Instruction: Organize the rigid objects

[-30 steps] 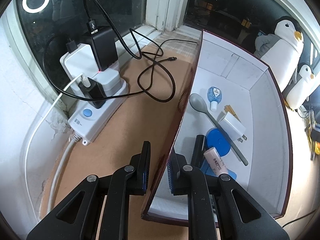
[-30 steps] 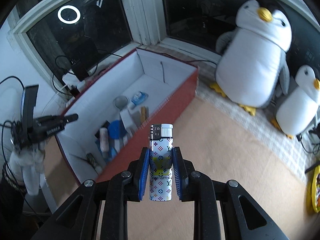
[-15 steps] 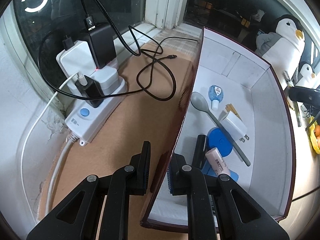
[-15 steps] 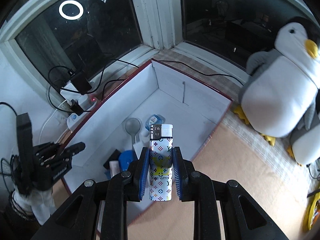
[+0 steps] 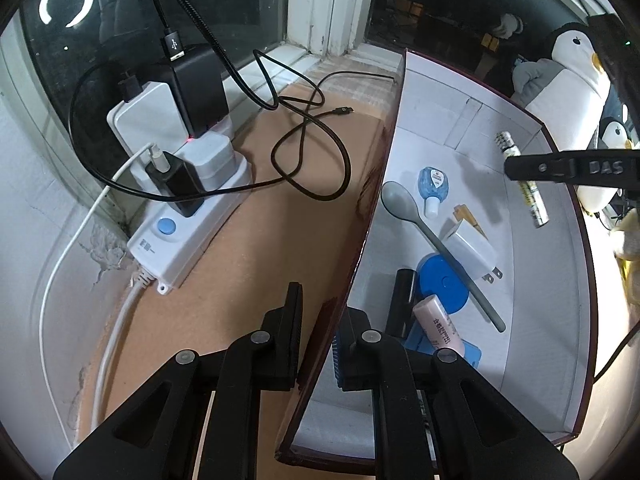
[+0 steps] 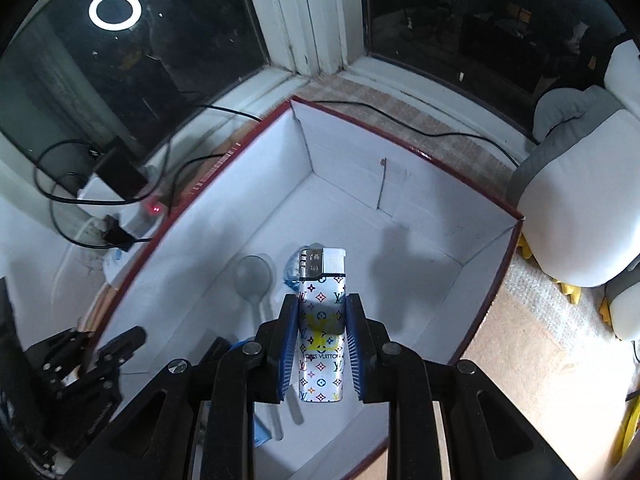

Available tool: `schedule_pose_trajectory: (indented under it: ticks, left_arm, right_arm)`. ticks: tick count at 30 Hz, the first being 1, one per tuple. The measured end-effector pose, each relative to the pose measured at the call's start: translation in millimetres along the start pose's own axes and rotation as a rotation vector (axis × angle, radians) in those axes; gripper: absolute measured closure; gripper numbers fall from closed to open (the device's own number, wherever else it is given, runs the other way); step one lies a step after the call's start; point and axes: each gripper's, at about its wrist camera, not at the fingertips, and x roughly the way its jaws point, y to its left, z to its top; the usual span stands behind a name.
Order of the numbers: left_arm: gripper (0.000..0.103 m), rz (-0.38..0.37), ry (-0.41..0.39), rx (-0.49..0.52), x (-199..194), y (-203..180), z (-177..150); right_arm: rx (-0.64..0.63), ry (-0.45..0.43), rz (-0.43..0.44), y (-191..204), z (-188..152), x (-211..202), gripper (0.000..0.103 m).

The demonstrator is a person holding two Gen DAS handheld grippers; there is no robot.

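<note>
Left gripper (image 5: 318, 344) pinched the near side wall of the white-lined, dark-red cardboard box (image 5: 372, 200), one finger outside, one inside. Right gripper (image 6: 322, 344) clamped a white monogram-patterned lighter (image 6: 321, 336) by its sides, upright, metal head up, held over the box interior. On the box floor lay a grey spoon (image 5: 404, 208), a small blue bottle (image 5: 432, 184), a white plug adapter (image 5: 472, 248) and a round blue lid (image 5: 442, 284).
</note>
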Motion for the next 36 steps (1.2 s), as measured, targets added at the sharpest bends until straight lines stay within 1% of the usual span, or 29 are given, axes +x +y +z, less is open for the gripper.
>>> schedule_pose_trajectory:
  ticks: [8, 16, 20, 23, 31, 36]
  left_arm:
    - [0.091, 0.003, 0.001, 0.000, 0, 0, 0]
    - [0.091, 0.003, 0.002, -0.002, 0, 0, 1]
    - [0.091, 0.004, 0.002, -0.002, 1, 0, 1]
    - [0.091, 0.004, 0.003, -0.002, 1, 0, 1]
    - [0.091, 0.010, 0.006, 0.002, 1, 1, 1]
    - [0.090, 0.013, 0.011, 0.001, 0, 1, 2]
  right_arm:
    - [-0.001, 0.025, -0.058, 5, 3, 20, 0.082]
    - [-0.022, 0.043, -0.073, 13, 8, 32, 0.082]
    - [-0.027, 0.039, -0.096, 12, 9, 33, 0.082]
    - [-0.022, 0.034, -0.091, 9, 11, 32, 0.082]
    - [-0.037, 0.014, -0.076, 11, 13, 21, 0.070]
    - [-0.039, -0.008, -0.059, 9, 10, 7, 0.066]
